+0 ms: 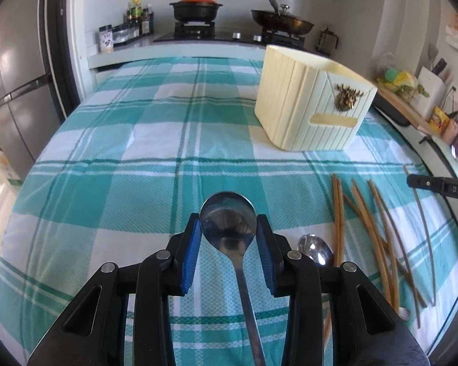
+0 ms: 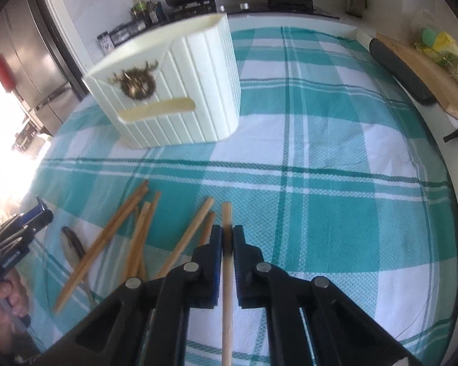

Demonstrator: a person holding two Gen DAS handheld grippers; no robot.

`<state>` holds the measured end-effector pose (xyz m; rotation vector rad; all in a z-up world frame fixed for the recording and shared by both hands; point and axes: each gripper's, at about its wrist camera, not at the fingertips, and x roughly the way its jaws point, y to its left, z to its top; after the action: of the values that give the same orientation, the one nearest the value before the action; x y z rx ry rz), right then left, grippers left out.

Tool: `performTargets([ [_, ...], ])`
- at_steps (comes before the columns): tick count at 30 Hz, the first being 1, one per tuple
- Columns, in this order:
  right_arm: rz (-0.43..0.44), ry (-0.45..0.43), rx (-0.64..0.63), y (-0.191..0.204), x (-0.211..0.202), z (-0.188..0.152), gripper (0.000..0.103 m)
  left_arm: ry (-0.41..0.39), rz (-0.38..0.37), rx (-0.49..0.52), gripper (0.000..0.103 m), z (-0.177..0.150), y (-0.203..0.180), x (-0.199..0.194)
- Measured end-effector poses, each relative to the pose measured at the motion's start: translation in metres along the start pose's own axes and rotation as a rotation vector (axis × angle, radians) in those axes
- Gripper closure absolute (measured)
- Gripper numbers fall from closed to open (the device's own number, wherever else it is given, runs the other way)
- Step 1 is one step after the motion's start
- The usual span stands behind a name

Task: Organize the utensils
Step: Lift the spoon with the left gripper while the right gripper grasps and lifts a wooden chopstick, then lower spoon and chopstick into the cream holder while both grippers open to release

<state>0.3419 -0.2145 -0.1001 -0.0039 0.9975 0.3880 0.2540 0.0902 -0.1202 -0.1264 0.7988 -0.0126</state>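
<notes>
1. Only the right wrist view shows the cream utensil holder (image 2: 180, 91) from its emblem side, standing on the checked cloth (image 2: 336, 152).
2. Only the left wrist view shows the left gripper (image 1: 228, 231) pinching a steel spoon (image 1: 228, 216) by its bowl.
3. The right gripper (image 2: 226, 241) is pressed together on one chopstick (image 2: 226, 213); loose chopsticks (image 2: 107, 238) lie just left.

We are seeing a glossy polished metal spoon (image 1: 228, 216) mirroring light at lower centre, matt pale wooden chopsticks (image 1: 363, 213) at right, a woven checked cloth (image 1: 137, 152) looking rough, and a ribbed cream plastic holder (image 1: 308, 103) at upper right wearing a brassy metal ornament (image 1: 347, 96)
</notes>
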Motion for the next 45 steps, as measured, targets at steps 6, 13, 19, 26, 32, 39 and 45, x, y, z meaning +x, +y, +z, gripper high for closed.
performTargets([
  [6,0.050,-0.194,-0.026,0.023,-0.081,0.004,0.096,-0.090,-0.027,-0.017,0.067,0.020,0.008,-0.045],
  [13,0.059,-0.374,-0.079,0.050,-0.148,-0.005,0.096,-0.171,-0.047,-0.005,0.067,0.032,0.004,-0.086],
  [19,0.042,-0.480,-0.105,0.064,-0.174,-0.007,0.096,-0.189,-0.081,0.005,0.067,0.045,-0.002,-0.099],
  [26,0.060,-0.515,-0.091,0.065,-0.175,0.022,0.096,-0.188,-0.151,-0.013,0.067,0.083,-0.003,-0.105],
  [32,0.077,-0.562,-0.122,0.075,-0.179,0.082,0.096,-0.238,-0.174,0.016,0.067,0.146,-0.017,-0.111],
  [39,0.082,-0.634,-0.145,0.080,-0.162,0.172,0.096,-0.299,-0.163,0.080,0.067,0.226,-0.052,-0.090],
  [45,0.068,-0.650,-0.162,0.078,-0.114,0.217,0.096,-0.246,-0.154,0.094,0.068,0.256,-0.072,-0.030],
])
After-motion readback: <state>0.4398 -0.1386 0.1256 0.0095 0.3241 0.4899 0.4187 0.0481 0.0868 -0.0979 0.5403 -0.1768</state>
